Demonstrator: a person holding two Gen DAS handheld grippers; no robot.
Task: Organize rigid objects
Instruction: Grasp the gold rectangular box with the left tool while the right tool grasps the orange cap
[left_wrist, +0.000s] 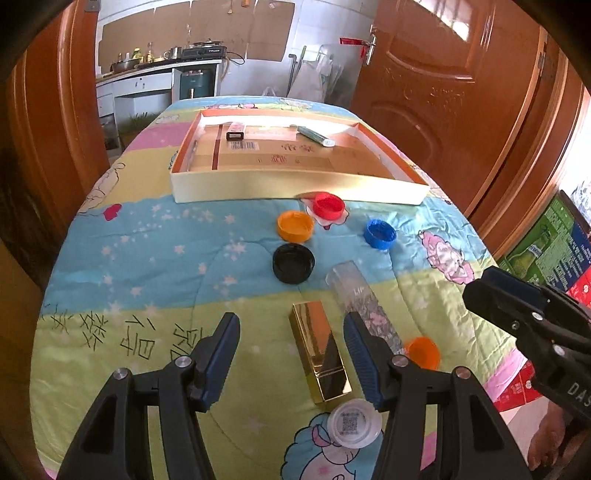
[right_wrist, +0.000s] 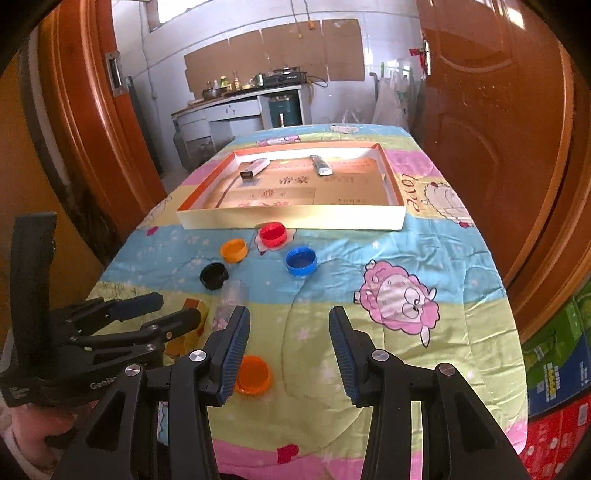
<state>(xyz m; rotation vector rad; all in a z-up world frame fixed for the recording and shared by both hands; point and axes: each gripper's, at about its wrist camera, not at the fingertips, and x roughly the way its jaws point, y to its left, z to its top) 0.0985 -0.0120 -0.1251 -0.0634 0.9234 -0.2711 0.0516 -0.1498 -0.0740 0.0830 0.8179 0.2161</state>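
A shallow cardboard box (left_wrist: 295, 190) (right_wrist: 291, 219) stands at the far end of the quilt, holding a small lighter-like box (left_wrist: 235, 131) and a tube (left_wrist: 316, 136). In front of it lie red (left_wrist: 328, 206), orange (left_wrist: 294, 226), blue (left_wrist: 379, 233) and black (left_wrist: 293, 263) caps. My left gripper (left_wrist: 291, 332) is open, its fingers either side of a gold box (left_wrist: 319, 356), apart from it. A clear tube (left_wrist: 364, 306), another orange cap (left_wrist: 423, 352) and a white cap (left_wrist: 354, 422) lie near. My right gripper (right_wrist: 288, 332) is open and empty above the quilt.
The table carries a colourful cartoon quilt (right_wrist: 388, 258). Wooden doors (left_wrist: 443, 92) flank the far end, with a kitchen counter (left_wrist: 155, 70) behind. Stacked cartons (right_wrist: 554, 387) stand at the right. The left gripper also shows in the right wrist view (right_wrist: 162, 310).
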